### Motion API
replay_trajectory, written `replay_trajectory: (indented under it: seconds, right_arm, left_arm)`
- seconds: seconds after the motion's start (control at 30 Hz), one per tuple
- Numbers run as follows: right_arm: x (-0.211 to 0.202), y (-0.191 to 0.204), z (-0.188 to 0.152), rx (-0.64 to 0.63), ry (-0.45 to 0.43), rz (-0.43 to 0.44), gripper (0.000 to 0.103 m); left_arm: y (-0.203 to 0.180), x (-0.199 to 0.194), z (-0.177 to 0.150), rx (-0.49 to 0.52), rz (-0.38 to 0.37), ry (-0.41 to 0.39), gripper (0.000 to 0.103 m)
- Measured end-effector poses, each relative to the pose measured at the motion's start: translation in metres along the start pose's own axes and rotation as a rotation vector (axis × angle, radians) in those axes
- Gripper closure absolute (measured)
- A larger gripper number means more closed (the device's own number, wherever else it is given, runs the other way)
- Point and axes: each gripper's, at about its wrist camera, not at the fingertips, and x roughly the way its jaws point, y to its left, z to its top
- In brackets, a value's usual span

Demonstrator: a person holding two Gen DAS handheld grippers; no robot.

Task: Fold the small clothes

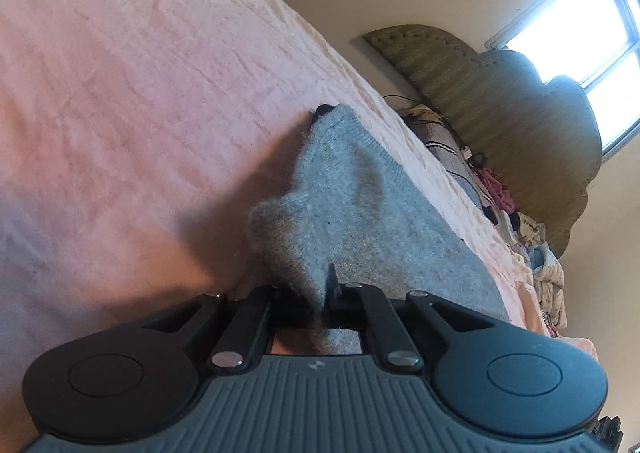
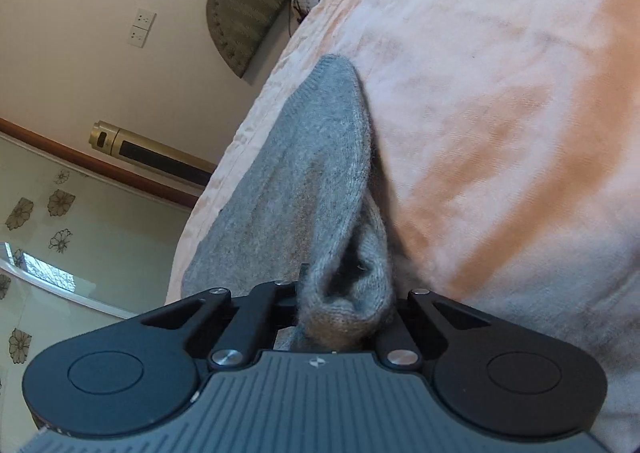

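While both grippers pinch the grey knit garment (image 1: 344,189), it lies stretched on the pink bedsheet (image 1: 120,73), its far corner pointing toward the headboard (image 1: 500,113). Left gripper (image 1: 320,293): fingers closed on a bunched edge. Right gripper (image 2: 340,305): fingers closed on a rolled fold of the same garment. Risk: thick fuzzy knit may slip from one pinch if pulled unevenly, skewing the fold; sheet could drag along.
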Motion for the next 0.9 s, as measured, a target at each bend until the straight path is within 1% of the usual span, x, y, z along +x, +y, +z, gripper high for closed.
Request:
replay_trajectory:
  seconds: [0.07,0.13,0.23,0.3,0.37,0.4,0.43,0.47,0.5,0.53,0.57,0.6,0.63,0.67,0.7,0.73,0.77,0.8,0.83,0.87,0.9]
  right_arm:
    - [-0.018,0.008,-0.007,-0.043,0.005,0.024,0.092]
    - [-0.039,0.007,-0.02,-0.057,0.018,0.054,0.092]
    - [-0.071,-0.003,-0.046,-0.064,0.045,0.072,0.092]
    - [-0.091,-0.014,-0.065,-0.048,0.073,0.066,0.092]
    - [-0.106,-0.02,-0.082,-0.055,0.104,0.052,0.092]
    - [-0.112,-0.021,-0.088,-0.057,0.123,0.046,0.091]
    - [-0.116,-0.022,-0.091,-0.065,0.149,0.03,0.085]
    - [-0.119,-0.021,-0.092,-0.067,0.165,0.005,0.082]
    - [-0.122,-0.02,-0.09,-0.069,0.169,-0.003,0.072]
    - [-0.126,-0.016,-0.083,-0.084,0.151,0.003,0.053]
    - [-0.13,-0.012,-0.075,-0.107,0.115,0.001,0.041]
    - [-0.134,-0.004,-0.063,-0.14,0.061,-0.016,0.022]
    - [-0.135,0.006,-0.051,-0.179,0.016,-0.032,0.017]
    - [-0.132,0.016,-0.037,-0.224,-0.014,-0.037,0.017]
    - [-0.126,0.024,-0.024,-0.259,-0.034,-0.04,0.017]
    - [-0.116,0.031,-0.009,-0.287,-0.054,-0.054,0.017]
    - [-0.105,0.036,0.002,-0.311,-0.064,-0.076,0.017]
    - [-0.089,0.042,0.016,-0.343,-0.06,-0.1,0.018]
    - [-0.071,0.046,0.028,-0.37,-0.051,-0.129,0.019]
    - [-0.052,0.048,0.038,-0.393,-0.039,-0.167,0.019]
    - [-0.033,0.05,0.046,-0.408,-0.022,-0.199,0.019]
  left_arm:
    - [-0.003,-0.021,-0.002,0.019,-0.032,-0.018,0.099]
    - [0.001,-0.047,-0.008,0.02,-0.062,-0.015,0.099]
    - [0.013,-0.088,-0.027,0.054,-0.072,-0.008,0.099]
    - [0.024,-0.111,-0.042,0.063,-0.068,0.028,0.099]
    - [0.032,-0.13,-0.058,0.097,-0.062,0.065,0.099]
    - [0.035,-0.137,-0.064,0.11,-0.078,0.095,0.099]
    - [0.039,-0.14,-0.069,0.128,-0.103,0.144,0.099]
    - [0.043,-0.144,-0.073,0.153,-0.14,0.191,0.099]
    - [0.044,-0.148,-0.075,0.176,-0.16,0.202,0.099]
    - [0.043,-0.153,-0.074,0.215,-0.193,0.222,0.099]
    - [0.037,-0.157,-0.072,0.257,-0.231,0.253,0.098]
    - [0.028,-0.162,-0.068,0.308,-0.254,0.247,0.098]
    - [0.016,-0.168,-0.063,0.366,-0.279,0.218,0.098]
    - [0.002,-0.173,-0.056,0.426,-0.301,0.17,0.097]
    - [-0.01,-0.174,-0.048,0.467,-0.302,0.12,0.089]
    - [-0.019,-0.17,-0.04,0.497,-0.28,0.073,0.08]
    - [-0.029,-0.16,-0.031,0.534,-0.225,0.02,0.048]
    - [-0.036,-0.144,-0.025,0.571,-0.155,-0.035,0.013]
    - [-0.04,-0.125,-0.018,0.597,-0.082,-0.073,0.008]
    - [-0.043,-0.1,-0.01,0.62,-0.015,-0.068,0.01]
    - [-0.045,-0.072,-0.001,0.632,0.046,-0.038,0.01]
